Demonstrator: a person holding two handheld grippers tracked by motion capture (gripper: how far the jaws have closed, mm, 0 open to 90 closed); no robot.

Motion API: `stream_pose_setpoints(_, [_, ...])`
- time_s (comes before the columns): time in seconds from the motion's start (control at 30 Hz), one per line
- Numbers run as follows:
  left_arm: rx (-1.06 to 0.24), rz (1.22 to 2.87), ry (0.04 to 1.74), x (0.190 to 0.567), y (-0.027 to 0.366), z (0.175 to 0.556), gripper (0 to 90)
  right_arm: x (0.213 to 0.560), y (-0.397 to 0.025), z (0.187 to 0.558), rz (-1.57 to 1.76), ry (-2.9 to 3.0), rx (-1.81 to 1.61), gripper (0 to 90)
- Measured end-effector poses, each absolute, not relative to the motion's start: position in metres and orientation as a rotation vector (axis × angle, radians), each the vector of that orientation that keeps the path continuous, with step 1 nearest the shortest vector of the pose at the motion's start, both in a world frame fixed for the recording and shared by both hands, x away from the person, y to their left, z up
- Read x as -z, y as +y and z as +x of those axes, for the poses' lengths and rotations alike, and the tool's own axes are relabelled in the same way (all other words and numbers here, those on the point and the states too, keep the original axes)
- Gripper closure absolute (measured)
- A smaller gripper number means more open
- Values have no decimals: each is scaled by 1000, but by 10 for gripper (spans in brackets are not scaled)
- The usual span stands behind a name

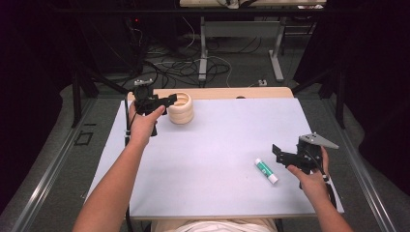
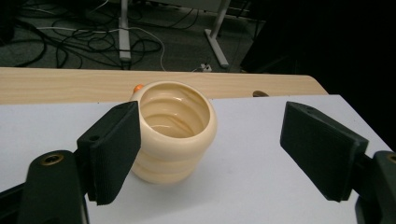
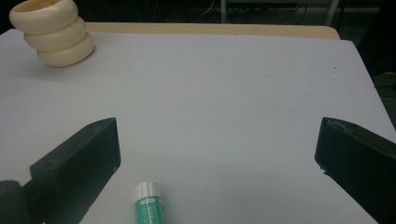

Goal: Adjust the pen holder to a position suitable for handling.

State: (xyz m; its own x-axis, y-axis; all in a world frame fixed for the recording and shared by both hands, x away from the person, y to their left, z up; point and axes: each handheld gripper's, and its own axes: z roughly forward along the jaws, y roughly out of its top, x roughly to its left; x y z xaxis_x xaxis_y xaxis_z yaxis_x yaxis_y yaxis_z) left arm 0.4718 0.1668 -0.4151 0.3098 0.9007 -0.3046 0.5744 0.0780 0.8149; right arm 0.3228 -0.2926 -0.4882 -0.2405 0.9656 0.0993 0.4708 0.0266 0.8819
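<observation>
Left gripper (image 1: 170, 100): we hold it up at the far left of the table, jaws spread wide and gripping nothing. From its own camera, the near jaw overlaps the cup's side in the picture; whether it touches, we cannot tell.

Ridged cream cup (image 2: 173, 135): it stands upright just ahead of our left gripper, mouth open to the top, closer to the left jaw than the right. We judge that we are lining up here to steady or grasp it, since the opening is wider than the cup.

White mat (image 1: 212, 145): it covers the table (image 1: 227, 93) between our two grippers and carries both things; a bare wooden strip shows beyond the cup.

Glue stick (image 1: 266, 171): it lies flat on the mat just left of our right gripper, well apart from the cup. In the right gripper view, its white cap (image 3: 148, 191) points forward between the jaws, nearer the left one.

Right gripper (image 1: 276, 151): we hold it low at the near right, jaws wide open and empty, aimed across the mat toward the cup. We judge that this wide stance is meant for coming down over the glue stick, which lies off-centre, so a small shift left seems needed first.
</observation>
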Motion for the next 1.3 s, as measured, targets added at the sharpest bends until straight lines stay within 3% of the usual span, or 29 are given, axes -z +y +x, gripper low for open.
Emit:
stream_pose_setpoints(0.33, [-456,1578,1433,422,168,494,271,489,-291,323,1470,1743,-1177,0])
stream_pose_setpoints(0.63, [-355,1549,1546,434,173,507,348,489,-292,323,1468,1769,-1170,0])
stream_pose_setpoints(1.3, [-137,1425,1751,457,179,533,358,491,-291,324,1472,1769,-1197,1])
